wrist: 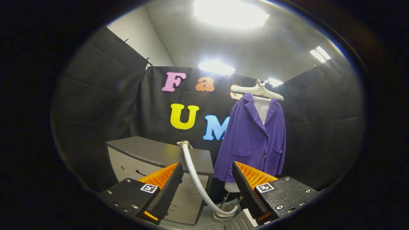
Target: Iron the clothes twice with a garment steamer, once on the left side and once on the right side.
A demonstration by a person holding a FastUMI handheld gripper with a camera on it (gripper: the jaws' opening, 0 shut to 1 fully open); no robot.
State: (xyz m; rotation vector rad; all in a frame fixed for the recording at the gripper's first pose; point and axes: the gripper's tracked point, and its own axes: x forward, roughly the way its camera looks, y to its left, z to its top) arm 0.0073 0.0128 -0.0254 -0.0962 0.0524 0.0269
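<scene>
A purple jacket (254, 137) over a white shirt hangs on a pale hanger (259, 91), beyond my right finger and facing me. A white steamer hose (195, 174) curves from a nozzle head (184, 143) resting on the grey cabinet down to a round base (223, 214) on the floor between my fingers. My gripper (207, 182) is open, its orange and black fingers (166, 185) wide apart with nothing held; the hose runs through the gap farther off.
A grey cabinet (150, 156) with a drawer front stands ahead on the left, close to my left finger. A metal stand (228, 196) rises under the jacket. Black cloth walls close in the booth on all sides.
</scene>
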